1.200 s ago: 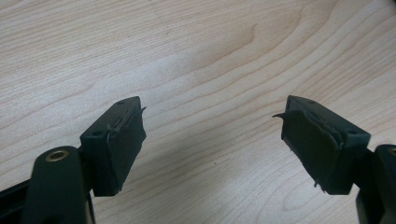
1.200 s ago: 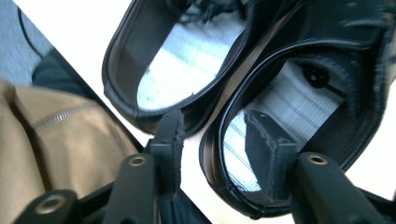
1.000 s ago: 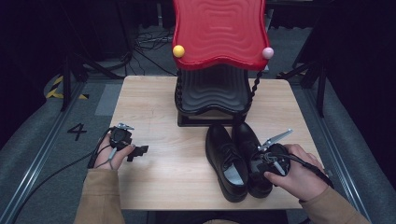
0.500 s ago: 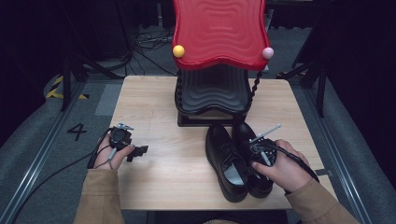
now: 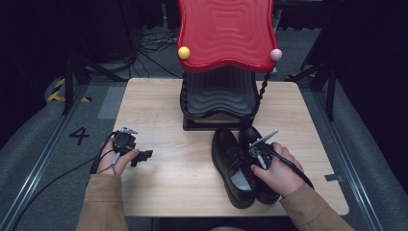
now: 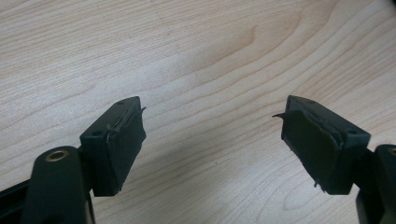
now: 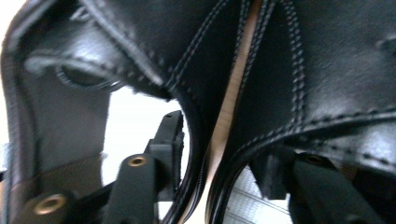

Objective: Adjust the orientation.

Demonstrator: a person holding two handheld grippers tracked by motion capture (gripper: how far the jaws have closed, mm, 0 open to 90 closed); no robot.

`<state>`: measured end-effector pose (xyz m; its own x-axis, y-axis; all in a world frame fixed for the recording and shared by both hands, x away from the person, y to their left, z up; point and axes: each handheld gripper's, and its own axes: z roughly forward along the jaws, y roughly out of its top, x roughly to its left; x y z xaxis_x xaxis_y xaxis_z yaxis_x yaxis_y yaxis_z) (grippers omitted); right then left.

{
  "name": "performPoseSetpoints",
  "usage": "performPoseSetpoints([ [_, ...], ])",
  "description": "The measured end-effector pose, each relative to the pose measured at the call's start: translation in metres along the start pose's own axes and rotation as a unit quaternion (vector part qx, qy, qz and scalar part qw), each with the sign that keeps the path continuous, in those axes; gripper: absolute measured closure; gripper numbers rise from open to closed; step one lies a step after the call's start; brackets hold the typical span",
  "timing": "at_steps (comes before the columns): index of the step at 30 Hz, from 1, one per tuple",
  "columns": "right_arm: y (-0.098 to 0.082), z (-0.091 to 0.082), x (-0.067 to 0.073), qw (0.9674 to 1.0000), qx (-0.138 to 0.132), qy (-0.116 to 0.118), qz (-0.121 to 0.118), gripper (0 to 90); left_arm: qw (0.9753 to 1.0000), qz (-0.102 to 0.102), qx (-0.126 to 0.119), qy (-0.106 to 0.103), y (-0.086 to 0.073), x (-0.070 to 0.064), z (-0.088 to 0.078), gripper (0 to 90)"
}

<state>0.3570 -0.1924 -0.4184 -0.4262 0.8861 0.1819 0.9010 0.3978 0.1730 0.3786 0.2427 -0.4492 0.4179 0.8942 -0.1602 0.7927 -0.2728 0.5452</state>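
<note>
pair of black leather shoes (image 5: 238,166) side by side just in front of red-topped stand (image 5: 223,53). right gripper (image 5: 257,154) down over them, one jaw in each shoe, just been closing around adjoining collars. left gripper (image 5: 139,156) well left, gaping, empty.

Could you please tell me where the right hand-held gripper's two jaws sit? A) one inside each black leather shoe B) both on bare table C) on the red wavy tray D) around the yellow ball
A: in the right gripper view, the right hand-held gripper has one jaw inside each black leather shoe, straddling their adjoining collars.
</note>
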Motion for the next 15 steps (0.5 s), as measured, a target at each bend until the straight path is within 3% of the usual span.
performPoseSetpoints([
  [5, 0.0028, 0.0014, 0.0023, 0.9995, 0.009, -0.025, 0.017, 73.7, 1.0, -0.001, 0.002, -0.001, 0.0001, -0.0007, 0.0006, 21.9],
  [9, 0.0038, 0.002, -0.0018, 0.9991, 0.014, -0.014, 0.039, 75.7, 1.0, 0.0, 0.002, -0.002, 0.0005, -0.0019, 0.001, 21.9],
  [15, 0.0005, 0.0022, -0.0064, 0.9998, 0.008, 0.002, 0.016, 74.8, 1.0, 0.004, 0.005, -0.002, 0.0017, -0.003, 0.0019, 21.9],
])
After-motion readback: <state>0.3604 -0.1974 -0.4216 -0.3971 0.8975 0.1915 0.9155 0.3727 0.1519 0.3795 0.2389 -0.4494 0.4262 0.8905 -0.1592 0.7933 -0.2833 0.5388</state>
